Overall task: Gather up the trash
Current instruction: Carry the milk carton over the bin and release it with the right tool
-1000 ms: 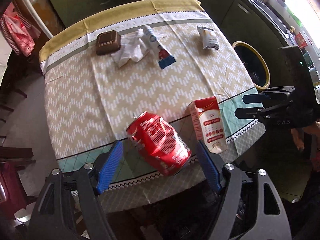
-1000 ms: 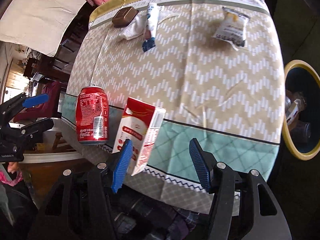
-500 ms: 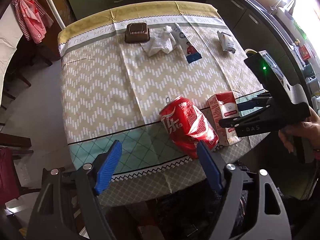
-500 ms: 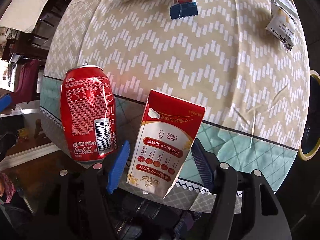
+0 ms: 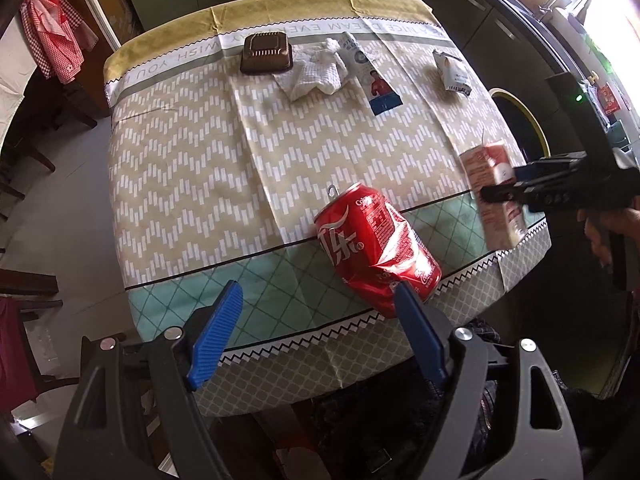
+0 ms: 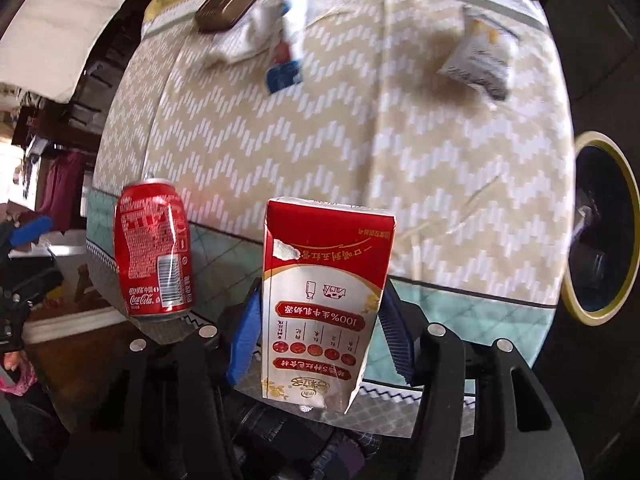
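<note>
A red and white milk carton (image 6: 324, 304) stands at the table's near edge, and my right gripper (image 6: 320, 338) is shut on its sides. The same carton (image 5: 494, 196) shows in the left wrist view, held by the right gripper (image 5: 516, 186). A dented red cola can (image 5: 374, 254) stands near the front edge, left of the carton (image 6: 154, 248). My left gripper (image 5: 316, 338) is open and empty, just in front of the can, its right finger (image 5: 420, 332) beside the can's base.
A yellow-rimmed bin (image 6: 608, 224) with trash inside stands off the table's right side. At the far end lie a brown tray (image 5: 266, 52), a crumpled white tissue (image 5: 316, 70), a flat wrapper (image 5: 372, 80) and a white snack bag (image 5: 452, 72).
My right gripper has closed in on the milk carton and now grips it. My left gripper has drawn back and shifted left, so the can now sits by its right finger.
</note>
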A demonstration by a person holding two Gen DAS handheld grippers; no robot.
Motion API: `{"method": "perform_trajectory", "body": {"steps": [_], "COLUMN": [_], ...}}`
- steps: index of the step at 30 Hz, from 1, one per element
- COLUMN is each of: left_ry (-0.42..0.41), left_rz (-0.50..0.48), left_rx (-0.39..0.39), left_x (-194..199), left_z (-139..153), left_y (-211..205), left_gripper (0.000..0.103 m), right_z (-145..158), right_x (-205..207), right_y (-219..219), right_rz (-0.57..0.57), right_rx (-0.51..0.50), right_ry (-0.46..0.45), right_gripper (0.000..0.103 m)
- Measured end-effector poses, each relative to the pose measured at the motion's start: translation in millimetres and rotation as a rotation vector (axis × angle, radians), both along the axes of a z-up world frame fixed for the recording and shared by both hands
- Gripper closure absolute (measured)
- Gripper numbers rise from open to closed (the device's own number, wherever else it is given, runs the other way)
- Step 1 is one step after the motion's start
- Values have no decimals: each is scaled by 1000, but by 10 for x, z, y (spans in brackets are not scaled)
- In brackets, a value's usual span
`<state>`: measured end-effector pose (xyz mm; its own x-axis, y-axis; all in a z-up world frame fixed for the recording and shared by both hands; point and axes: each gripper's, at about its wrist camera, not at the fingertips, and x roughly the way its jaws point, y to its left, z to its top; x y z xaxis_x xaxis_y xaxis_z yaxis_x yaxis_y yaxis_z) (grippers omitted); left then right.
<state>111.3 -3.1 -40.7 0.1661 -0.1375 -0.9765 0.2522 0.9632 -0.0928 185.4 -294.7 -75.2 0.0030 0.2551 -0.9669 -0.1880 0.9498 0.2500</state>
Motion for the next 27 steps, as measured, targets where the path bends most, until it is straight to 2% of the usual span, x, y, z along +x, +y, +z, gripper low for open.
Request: {"method": "perform_trajectory", "body": {"steps": [3,7,9,12,13,14,16,21,27], "left_ry": [7,6,9,21,23,26,32,66,182], "left_rz": [-6,-13,-15,-15,-14,-14,-11,16,119], "left_rx": [10,21,27,38,43,47,56,62,21], "left_x": [36,63,65,70,72,77,84,140,228], "left_z": [-8,11,7,-14,-17,-21,-29,-89,-318], "left_y": [-73,-171,-218,-278,-296,-309,-334,-379,-473], "left_gripper": [29,28,28,28,28,27,27,27,27], "right_z": [236,375,335,114,41,-33,-109,-105,-140], "right_x": [130,343,456,621,679,720,747,625,364], "right_y": [-713,-1801,-2284,-2783,-2944,-3074,-3223,-3349,-2941], "right_rz": [-147,-353,-440,-518,-517,-530,-561,-566,-452], "right_rx": [5,-59,-96,-115,-136,-159,-203,-67,19], "right_ry": [-73,-134,-144,-113,-96,-85,-98,-131,-147], "right_gripper": [48,48,48,46,44,35,32,32,32]}}
